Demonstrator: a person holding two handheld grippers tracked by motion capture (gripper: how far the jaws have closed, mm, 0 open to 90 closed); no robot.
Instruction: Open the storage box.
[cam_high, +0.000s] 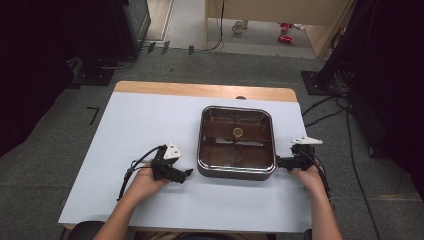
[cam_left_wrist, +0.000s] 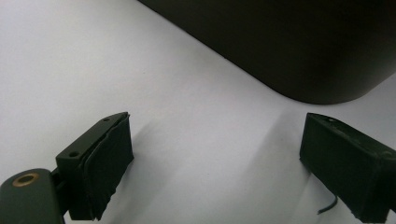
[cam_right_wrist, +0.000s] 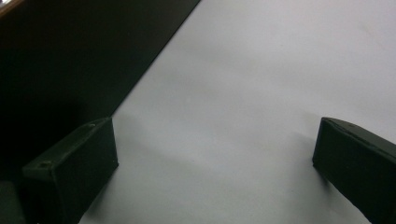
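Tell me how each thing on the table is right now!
Square pan: upright on the table, holding a small round yellowish thing.
Left gripper: open, nothing between its jaws, beside the pan.
Right gripper: open, nothing held, close by the pan's other side.

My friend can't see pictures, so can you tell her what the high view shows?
A person sits at a white table with a square dark pan in the middle. The left gripper is near the pan's left side, jaws open, and the right gripper is at its right side. Something small and round lies inside the pan.
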